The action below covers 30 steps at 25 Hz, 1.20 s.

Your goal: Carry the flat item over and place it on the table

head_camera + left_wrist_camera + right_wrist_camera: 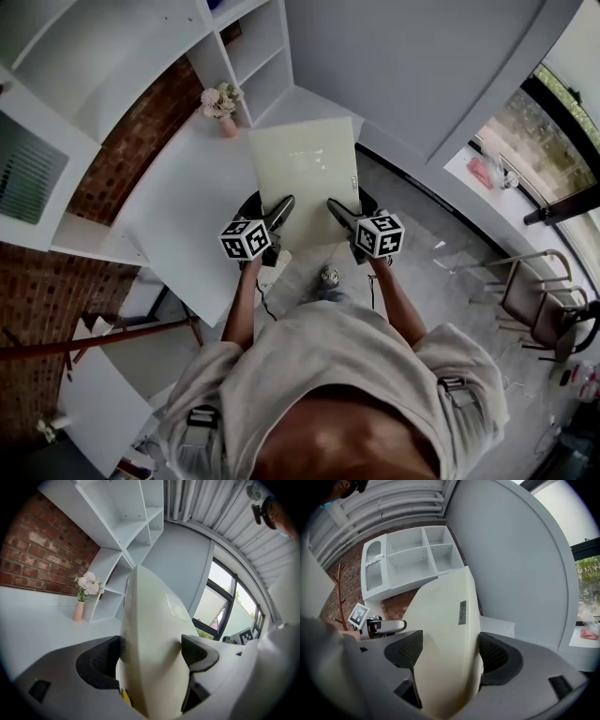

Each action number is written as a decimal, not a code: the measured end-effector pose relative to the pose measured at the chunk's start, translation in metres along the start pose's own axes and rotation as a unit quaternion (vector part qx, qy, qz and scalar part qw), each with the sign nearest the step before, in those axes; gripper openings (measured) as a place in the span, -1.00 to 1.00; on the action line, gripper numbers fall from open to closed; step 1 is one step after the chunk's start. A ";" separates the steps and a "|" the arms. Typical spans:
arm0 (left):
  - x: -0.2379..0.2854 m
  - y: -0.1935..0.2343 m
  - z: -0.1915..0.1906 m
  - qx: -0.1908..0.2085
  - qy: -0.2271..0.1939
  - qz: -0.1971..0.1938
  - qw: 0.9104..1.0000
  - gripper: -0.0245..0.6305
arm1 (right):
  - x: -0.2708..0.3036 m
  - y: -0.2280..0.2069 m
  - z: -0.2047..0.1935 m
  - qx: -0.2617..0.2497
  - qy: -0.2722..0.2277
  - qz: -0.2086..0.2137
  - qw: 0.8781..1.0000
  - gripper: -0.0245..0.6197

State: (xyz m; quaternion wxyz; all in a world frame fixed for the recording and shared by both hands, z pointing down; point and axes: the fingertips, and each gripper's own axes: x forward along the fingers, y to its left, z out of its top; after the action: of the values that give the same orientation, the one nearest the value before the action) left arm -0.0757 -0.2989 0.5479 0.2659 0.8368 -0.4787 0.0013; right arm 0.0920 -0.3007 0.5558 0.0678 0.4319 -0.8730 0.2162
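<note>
Gripping the cream flat panel (305,178) by its near edge, left gripper (278,212) and right gripper (339,212) both clamp it, aloft beside the table (178,216). Probably stiff, light, smooth; two-point edge hold suits.

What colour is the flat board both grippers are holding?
It is a pale cream flat board, plain, unpatterned; head view shows it best.
</note>
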 end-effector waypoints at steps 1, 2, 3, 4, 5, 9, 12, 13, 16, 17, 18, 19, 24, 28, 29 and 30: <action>0.009 0.002 0.005 -0.001 0.000 0.002 1.000 0.33 | 0.006 -0.007 0.006 -0.001 0.000 0.002 1.000 0.31; 0.018 0.005 0.009 -0.003 -0.001 0.003 1.000 0.33 | 0.013 -0.014 0.011 -0.001 0.001 0.003 1.000 0.31; 0.027 0.007 0.013 -0.003 -0.001 0.004 1.000 0.33 | 0.019 -0.021 0.016 -0.002 0.001 0.004 1.000 0.31; 0.036 0.008 0.017 -0.003 -0.002 0.005 1.000 0.33 | 0.024 -0.028 0.020 -0.002 0.002 0.006 1.000 0.31; 0.045 0.010 0.020 -0.003 -0.002 0.006 1.000 0.33 | 0.030 -0.035 0.025 -0.001 0.002 0.007 1.000 0.31; 0.079 0.017 0.033 -0.004 -0.003 0.013 1.000 0.33 | 0.052 -0.064 0.040 0.000 0.007 0.012 1.000 0.31; 0.099 0.023 0.041 -0.007 -0.005 0.020 1.000 0.33 | 0.067 -0.080 0.050 0.000 0.010 0.019 1.000 0.31; 0.105 0.025 0.043 -0.007 -0.005 0.022 1.000 0.33 | 0.072 -0.085 0.054 -0.001 0.011 0.021 1.000 0.31; 0.122 0.029 0.049 -0.008 -0.006 0.027 1.000 0.33 | 0.085 -0.099 0.061 -0.002 0.012 0.026 1.000 0.31; 0.127 0.031 0.051 -0.008 -0.005 0.029 1.000 0.33 | 0.088 -0.103 0.062 -0.001 0.013 0.028 1.000 0.31; 0.131 0.032 0.051 -0.009 -0.004 0.030 0.999 0.33 | 0.091 -0.106 0.063 0.000 0.013 0.029 0.999 0.31; 0.134 0.033 0.051 -0.010 -0.003 0.032 0.999 0.33 | 0.094 -0.109 0.063 0.001 0.013 0.030 0.999 0.31; 0.141 0.040 0.050 -0.009 0.005 0.038 0.999 0.33 | 0.102 -0.115 0.060 0.009 0.018 0.032 0.999 0.31; 0.142 0.047 0.046 -0.010 0.012 0.038 0.999 0.33 | 0.108 -0.114 0.053 0.014 0.023 0.029 0.999 0.31; 0.141 0.050 0.045 -0.011 0.014 0.038 0.999 0.33 | 0.109 -0.113 0.051 0.016 0.024 0.028 0.999 0.31; 0.140 0.052 0.044 -0.012 0.016 0.037 0.999 0.33 | 0.110 -0.111 0.049 0.018 0.025 0.026 0.999 0.31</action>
State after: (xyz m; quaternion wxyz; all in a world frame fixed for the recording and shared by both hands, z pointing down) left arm -0.0528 -0.4517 0.5698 0.2836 0.8150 -0.5050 0.0187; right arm 0.1145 -0.4615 0.5814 0.0757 0.4048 -0.8778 0.2445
